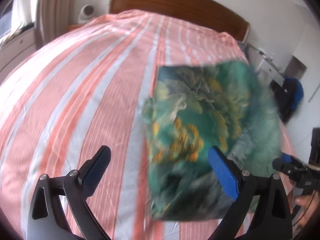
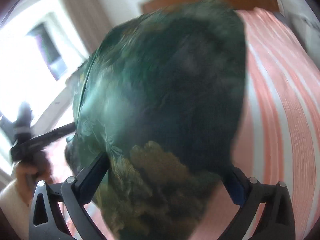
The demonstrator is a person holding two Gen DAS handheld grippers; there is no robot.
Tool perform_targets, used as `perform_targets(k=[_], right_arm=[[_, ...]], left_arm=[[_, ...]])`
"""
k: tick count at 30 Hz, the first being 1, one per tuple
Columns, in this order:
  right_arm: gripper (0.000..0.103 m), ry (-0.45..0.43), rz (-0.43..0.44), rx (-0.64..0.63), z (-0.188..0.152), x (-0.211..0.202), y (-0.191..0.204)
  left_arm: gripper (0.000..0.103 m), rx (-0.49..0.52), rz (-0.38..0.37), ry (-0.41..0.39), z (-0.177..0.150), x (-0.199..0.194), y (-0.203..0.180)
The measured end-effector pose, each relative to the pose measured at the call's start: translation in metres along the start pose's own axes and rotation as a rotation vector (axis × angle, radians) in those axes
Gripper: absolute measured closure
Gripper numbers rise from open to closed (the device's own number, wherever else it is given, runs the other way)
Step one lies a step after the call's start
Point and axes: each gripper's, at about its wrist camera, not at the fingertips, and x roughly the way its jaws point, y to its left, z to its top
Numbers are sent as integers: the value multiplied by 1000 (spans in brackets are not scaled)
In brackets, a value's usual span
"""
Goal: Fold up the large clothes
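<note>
Both grippers gape; green garment [image 1: 202,132] seemingly drapes right gripper [image 2: 168,178], bedsheet [image 1: 80,100] beyond.

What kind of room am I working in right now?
Most likely a bedroom. The green patterned garment lies on a bed covered by a pink-and-white striped sheet, a wooden headboard stands against the wall behind it, and curtains hang beside a bright window at the left.

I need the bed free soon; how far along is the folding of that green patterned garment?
Mostly done, apparently: the green garment lies as a compact rectangle on the striped bedsheet. The left hand-held gripper hangs open beside it, holding nothing. The right hand-held gripper stands open with cloth draped across it, grip unclear. Left: perhaps a final fold or smoothing.
</note>
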Motion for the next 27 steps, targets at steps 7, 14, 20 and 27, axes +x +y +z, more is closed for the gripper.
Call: perform_targets(k=[7, 14, 20, 27], right_arm=[[0, -150, -110, -133, -48, -51, 16], [0, -276, -185, -178, -69, -120, 77], [0, -391, -227, -143, -127, -195, 103], [0, -506, -266, -149, -171, -249, 111]], left_arm=[[2, 91, 41, -179, -33, -83, -13], [0, 231, 241, -326, -66, -158, -79], [0, 250, 357, -412, -109, -208, -101], [0, 236, 340, -383, -145, -235, -120]])
